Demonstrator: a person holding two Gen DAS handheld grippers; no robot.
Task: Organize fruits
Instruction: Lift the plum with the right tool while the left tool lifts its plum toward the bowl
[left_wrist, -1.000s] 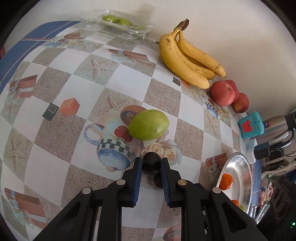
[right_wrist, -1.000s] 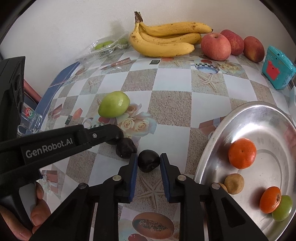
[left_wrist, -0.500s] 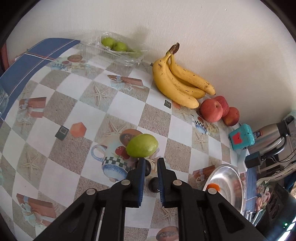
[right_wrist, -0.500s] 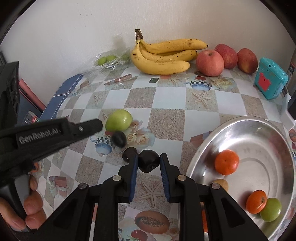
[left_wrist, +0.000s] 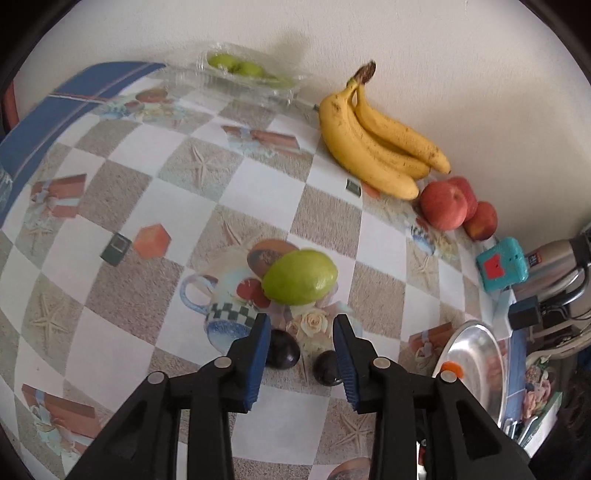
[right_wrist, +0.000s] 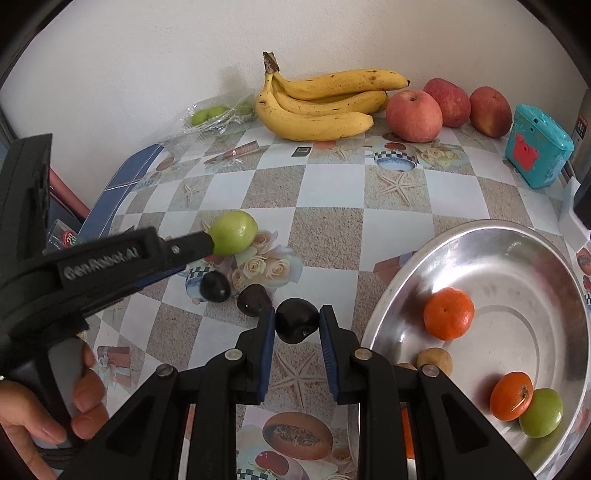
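Right hand-held gripper (right_wrist: 297, 326) is closed on a dark plum (right_wrist: 297, 320), its blue pads pressing both sides, held above the checkered surface (right_wrist: 332, 192) just left of the steel plate's rim. Round as it is, the plum shows no clear long axis. Left hand-held gripper (left_wrist: 301, 345) stands wide open with nothing in it, poised over two more dark plums (left_wrist: 282, 353) lying side by side, apart from each other. Just beyond them rests a green guava (left_wrist: 300, 277), its long axis running left to right with the tapered end to the right. The steel plate (right_wrist: 517, 258) contains two oranges (right_wrist: 448, 313), a small brown fruit (right_wrist: 435, 361) and a green fruit (right_wrist: 541, 412). Against the wall lie a banana bunch (right_wrist: 321, 105), stems pointing left, and three apples (right_wrist: 413, 115). A clear plastic tray (left_wrist: 251, 79) at the back carries small green fruits.
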